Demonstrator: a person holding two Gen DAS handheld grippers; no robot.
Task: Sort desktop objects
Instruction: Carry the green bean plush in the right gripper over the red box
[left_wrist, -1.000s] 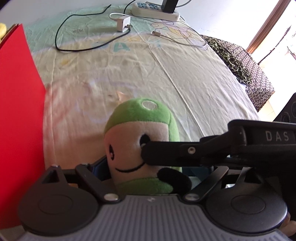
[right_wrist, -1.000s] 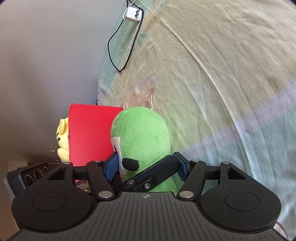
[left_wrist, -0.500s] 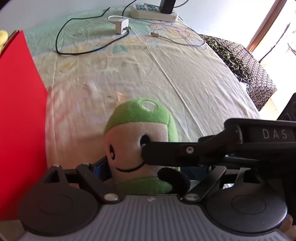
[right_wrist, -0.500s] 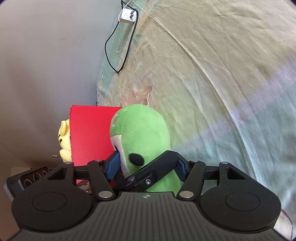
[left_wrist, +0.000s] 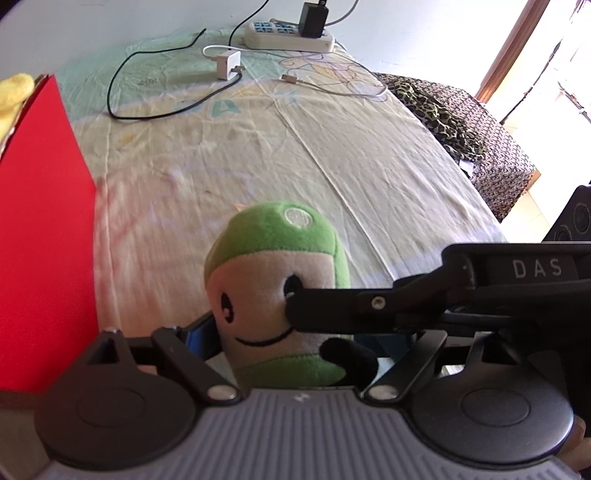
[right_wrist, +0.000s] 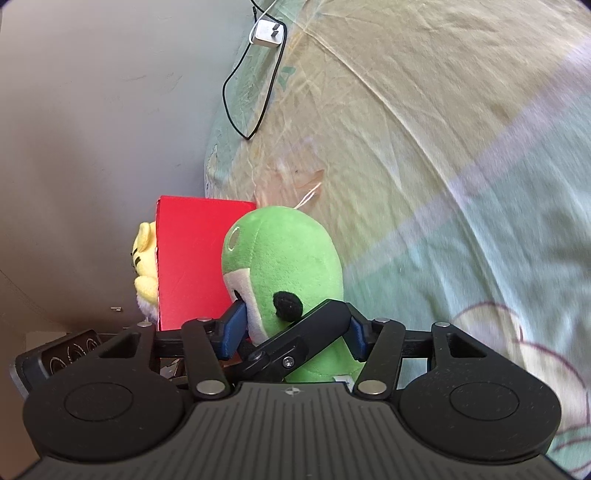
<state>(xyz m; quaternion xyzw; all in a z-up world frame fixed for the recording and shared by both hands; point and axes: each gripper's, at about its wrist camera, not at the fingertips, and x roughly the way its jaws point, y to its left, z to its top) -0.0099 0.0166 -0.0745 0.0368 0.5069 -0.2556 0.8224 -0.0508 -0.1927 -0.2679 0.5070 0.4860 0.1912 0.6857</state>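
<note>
Green plush (left_wrist: 275, 291) sits upright between both grippers, above a pale printed sheet; whether it touches the sheet cannot be told. Left gripper (left_wrist: 295, 343): blue pad pressed on the plush's near-left side, the other side hidden behind the crossing finger, so it looks clamped on the plush. Right gripper (right_wrist: 293, 326): blue pads (right_wrist: 233, 326) squeezed against the plush on both sides, closed on it. A black finger of the right gripper (left_wrist: 369, 306) crosses the left wrist view from the right, its tip touching the plush's face by one eye; its housing reads "DAS" (left_wrist: 537, 268) in white capitals. Plush details: cream face, black dot eyes, curved mouth, small white round patch on the green crown, black nub low on its side. Red box (left_wrist: 40, 236) stands at left, just beside the plush; a yellow plush (right_wrist: 146, 266) shows behind the box's far edge. Sheet (left_wrist: 258, 155) is wrinkled cream with mint borders, a printed letter "A" (left_wrist: 224, 108) near the far end and a faint cartoon outline. Far end: white charger (left_wrist: 228, 65) with black cable (left_wrist: 147, 110) looping left, white power strip (left_wrist: 291, 35) with a black adapter plugged in, white cable at right. Right of the sheet, a dark patterned cloth (left_wrist: 458, 122). A dark device with round dials (right_wrist: 70, 350) sits at near left in the right wrist view; its text is unreadable.
</note>
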